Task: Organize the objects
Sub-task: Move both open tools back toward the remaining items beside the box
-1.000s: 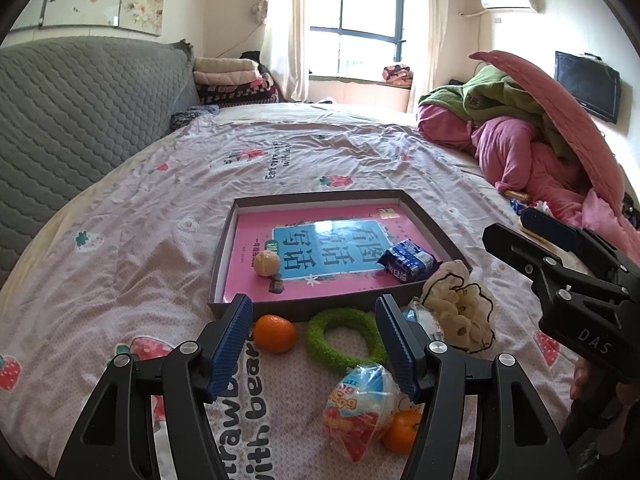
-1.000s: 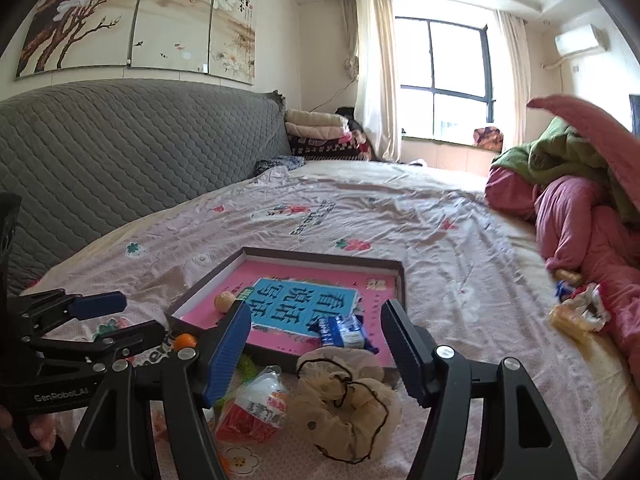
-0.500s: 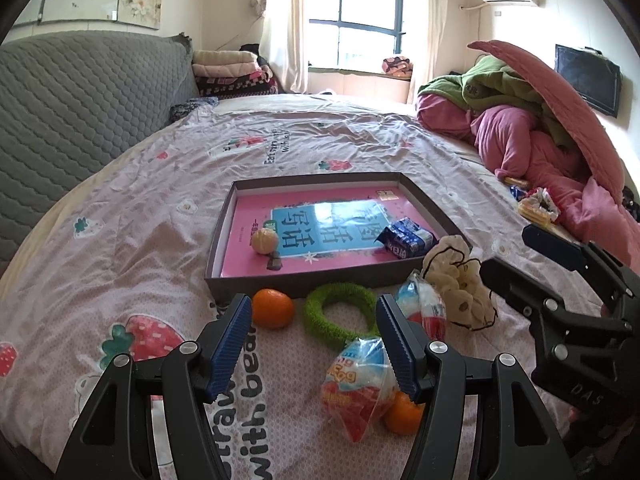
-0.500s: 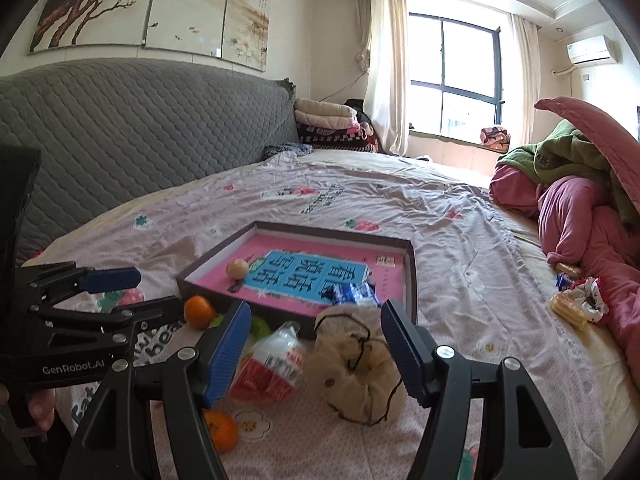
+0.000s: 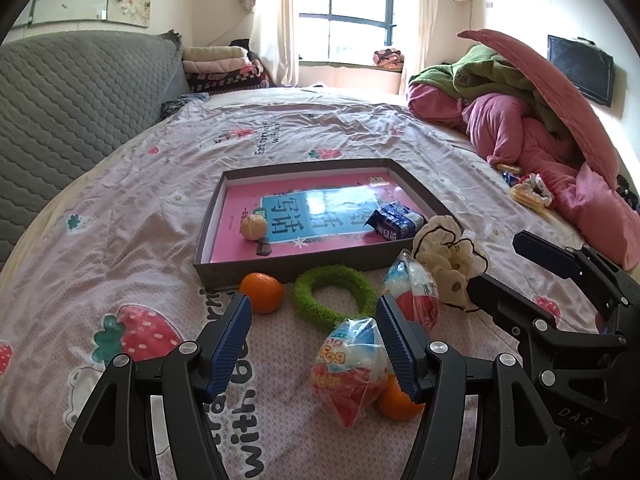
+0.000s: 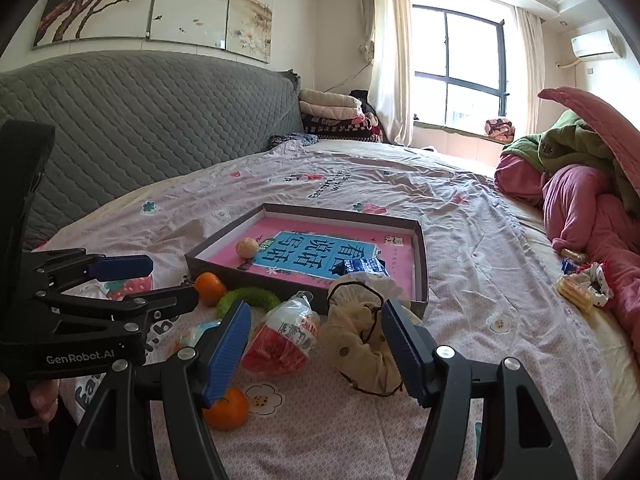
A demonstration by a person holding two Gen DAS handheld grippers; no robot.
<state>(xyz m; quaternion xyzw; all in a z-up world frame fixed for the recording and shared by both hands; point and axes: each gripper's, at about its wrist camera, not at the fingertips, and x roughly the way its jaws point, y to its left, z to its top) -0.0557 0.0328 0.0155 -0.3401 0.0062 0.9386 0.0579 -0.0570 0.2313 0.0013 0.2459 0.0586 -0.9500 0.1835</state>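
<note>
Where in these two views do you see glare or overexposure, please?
Left wrist view: the window is blown out and its light glares off the book in the box. Right wrist view: the window is washed out too, the book hardly glares.

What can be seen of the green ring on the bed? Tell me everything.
The green ring is a fuzzy, chenille-like loop with an open middle, lying flat on the bedsheet just in front of the shallow box's near wall. An orange sits close on its left, a wrapped toy egg on its right. Nothing grips it; it looks soft and undamaged.
</note>
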